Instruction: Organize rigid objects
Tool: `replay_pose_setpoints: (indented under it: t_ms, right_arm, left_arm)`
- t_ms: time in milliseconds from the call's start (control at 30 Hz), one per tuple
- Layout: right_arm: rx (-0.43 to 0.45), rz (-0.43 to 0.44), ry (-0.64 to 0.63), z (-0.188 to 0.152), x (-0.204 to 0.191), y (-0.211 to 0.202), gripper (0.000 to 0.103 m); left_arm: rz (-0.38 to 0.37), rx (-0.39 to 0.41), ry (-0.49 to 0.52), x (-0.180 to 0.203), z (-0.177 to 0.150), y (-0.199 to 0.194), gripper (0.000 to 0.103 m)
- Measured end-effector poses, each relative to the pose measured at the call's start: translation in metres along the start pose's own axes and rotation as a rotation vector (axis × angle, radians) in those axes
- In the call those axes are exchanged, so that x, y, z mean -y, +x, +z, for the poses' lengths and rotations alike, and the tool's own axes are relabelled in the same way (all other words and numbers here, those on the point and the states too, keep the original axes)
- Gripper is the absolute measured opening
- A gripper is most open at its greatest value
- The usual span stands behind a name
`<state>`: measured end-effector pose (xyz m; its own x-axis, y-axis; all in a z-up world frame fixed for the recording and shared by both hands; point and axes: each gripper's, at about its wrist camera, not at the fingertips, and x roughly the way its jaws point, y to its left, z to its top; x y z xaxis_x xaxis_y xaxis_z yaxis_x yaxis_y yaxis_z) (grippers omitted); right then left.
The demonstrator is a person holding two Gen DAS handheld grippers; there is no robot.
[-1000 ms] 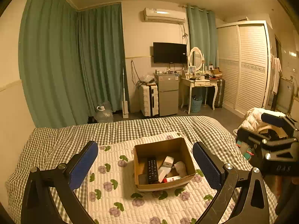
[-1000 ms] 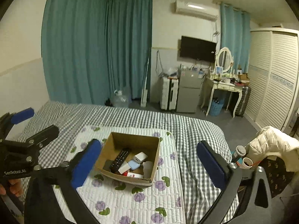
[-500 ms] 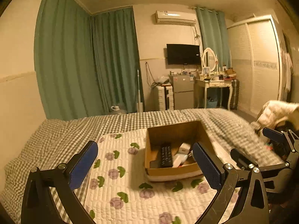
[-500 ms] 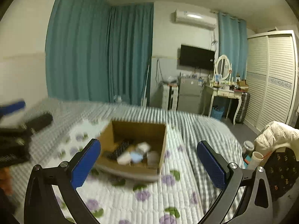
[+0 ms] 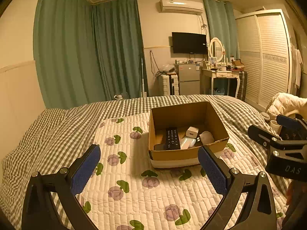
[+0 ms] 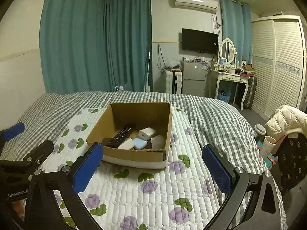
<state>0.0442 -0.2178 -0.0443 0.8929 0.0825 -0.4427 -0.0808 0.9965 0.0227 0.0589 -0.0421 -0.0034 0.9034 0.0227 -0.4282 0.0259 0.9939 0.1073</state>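
An open cardboard box (image 5: 172,154) (image 6: 134,156) sits on a white quilted mat with purple flowers (image 5: 134,182) (image 6: 153,191) on the bed. Inside lie a black remote (image 5: 172,138) (image 6: 120,136), a white charger cube (image 5: 191,131) (image 6: 146,133), a pale blue case (image 6: 140,143) and other small white items. My left gripper (image 5: 149,169) hovers open just in front of the box, nothing between its blue pads. My right gripper (image 6: 152,169) is open too, near the box's front, and empty. Each gripper shows at the edge of the other's view.
A grey checked bedspread (image 5: 48,130) covers the bed. A chair with a white jacket (image 6: 285,120) and cups (image 6: 268,145) stands at the bed's right. Beyond are a small fridge (image 5: 187,79), dressing table (image 5: 220,76), wardrobe (image 6: 278,63) and green curtains (image 5: 86,57).
Both grippers have moved lower and closer to the box, which now looms larger. Their jaws stayed open and nothing was picked up.
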Motion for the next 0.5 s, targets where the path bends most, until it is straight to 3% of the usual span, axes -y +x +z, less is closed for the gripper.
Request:
replay_pose_setpoints:
  t_ms: [500]
  right_arm:
    - [0.011,0.002,0.026,0.0009,0.0016,-0.0032,0.103]
  left_arm:
    - [-0.002,0.013,-0.001,0.0004,0.0067,-0.0033,0.103]
